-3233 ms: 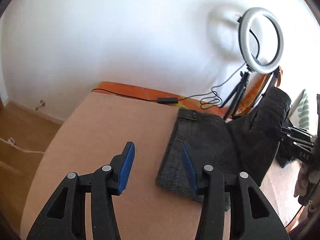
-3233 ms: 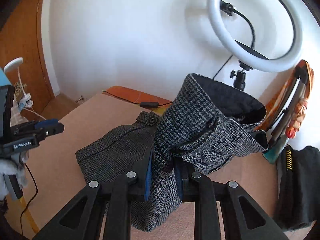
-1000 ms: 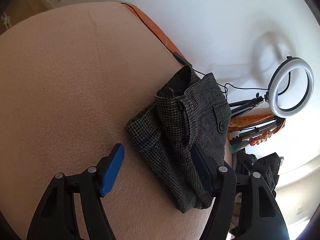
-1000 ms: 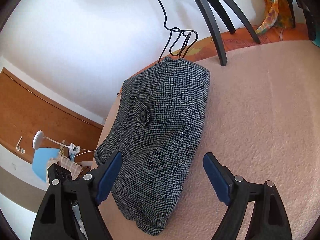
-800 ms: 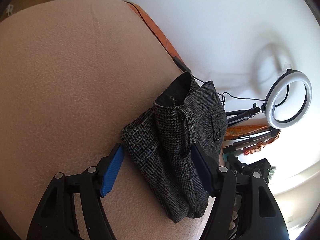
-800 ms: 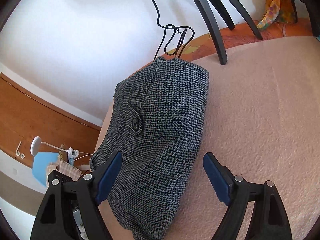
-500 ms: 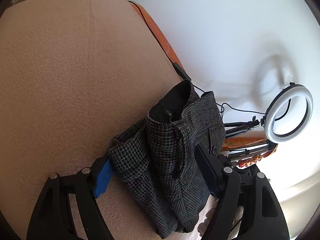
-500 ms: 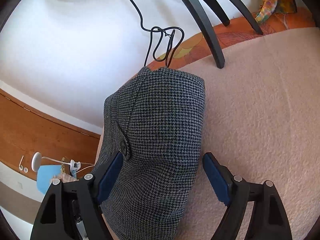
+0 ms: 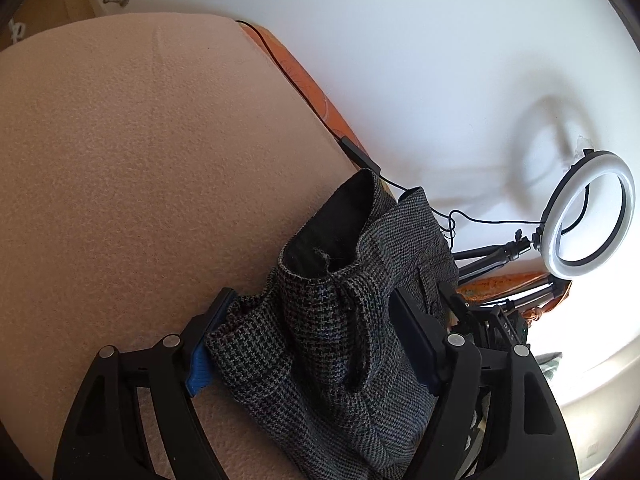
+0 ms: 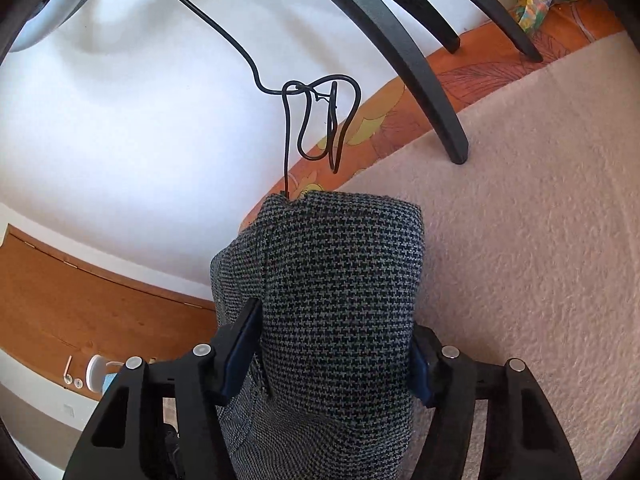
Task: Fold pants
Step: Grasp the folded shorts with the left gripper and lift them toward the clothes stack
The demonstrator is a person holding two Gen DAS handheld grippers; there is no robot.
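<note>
The grey houndstooth pants [image 9: 360, 248] lie folded into a thick bundle on the pink blanket [image 9: 140, 160], with the dark lining showing at the open top. My left gripper [image 9: 310, 340] stands open and wide around the near end of the bundle, and fabric fills the gap and brushes both pads. From the other side, my right gripper [image 10: 330, 360] straddles the pants [image 10: 340, 272]. Its jaws are closing, and both blue pads press into the cloth. The right gripper's black body [image 9: 500, 328] shows just behind the bundle in the left wrist view.
A ring light [image 9: 588, 232] on a black tripod [image 10: 432, 92] stands close behind the pants by the white wall. Its looped cable [image 10: 316, 120] hangs near the bundle. An orange patterned sheet [image 10: 400, 108] edges the blanket. Open blanket [image 10: 520, 240] lies beside the pants.
Both grippers have pushed forward until the bundle sits between their fingers. The right gripper's jaws have narrowed onto the cloth. Earlier the right gripper held the pants up; they now lie folded.
</note>
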